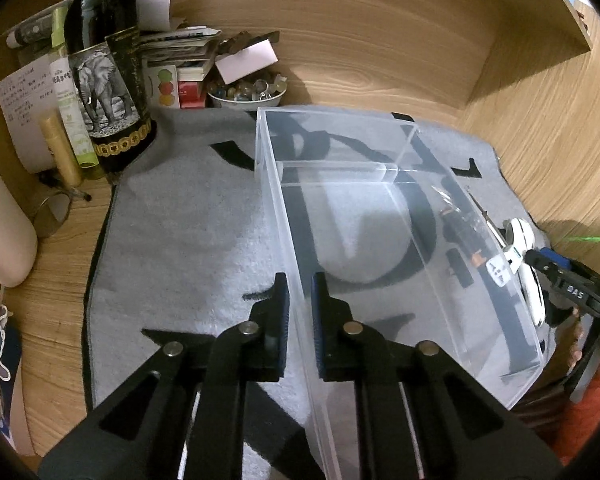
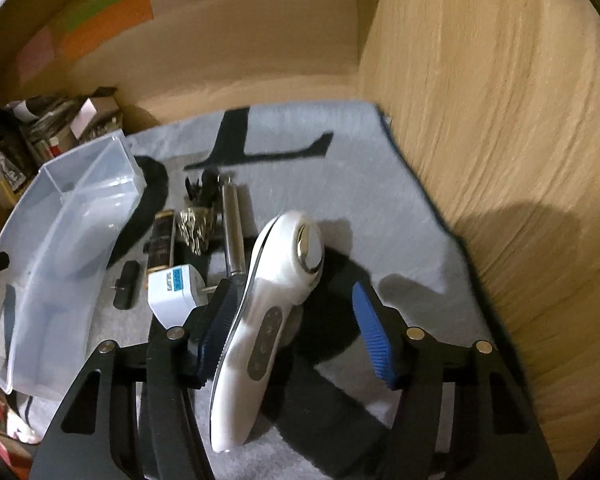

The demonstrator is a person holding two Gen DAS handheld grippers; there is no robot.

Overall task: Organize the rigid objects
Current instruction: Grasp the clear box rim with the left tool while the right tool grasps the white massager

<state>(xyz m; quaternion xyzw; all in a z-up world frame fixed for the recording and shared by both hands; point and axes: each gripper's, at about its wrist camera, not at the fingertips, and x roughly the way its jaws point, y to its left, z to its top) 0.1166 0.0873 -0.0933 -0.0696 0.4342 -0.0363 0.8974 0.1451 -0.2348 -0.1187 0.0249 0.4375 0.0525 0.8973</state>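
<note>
A clear plastic box [image 1: 380, 216] with one divider stands on the grey mat [image 1: 180, 220]. My left gripper [image 1: 300, 304] is shut on the box's near left wall, one finger inside and one outside. In the right wrist view a white handheld device [image 2: 268, 300] lies on the mat between the fingers of my right gripper [image 2: 296, 320]. The left blue pad [image 2: 220, 320] touches its side; the right pad [image 2: 374, 336] stands apart from it. Left of the device lie a white plug adapter [image 2: 172, 288], a metal cylinder [image 2: 234, 232] and a small black piece [image 2: 126, 284]. The box [image 2: 60, 232] holds nothing.
A dark bottle with an elephant label [image 1: 104, 80], stacked papers and a bowl of marbles [image 1: 246, 94] crowd the back left. A wooden wall [image 2: 500, 160] rises close along the mat's right edge. A hand in an orange sleeve [image 1: 592, 400] holds the right gripper.
</note>
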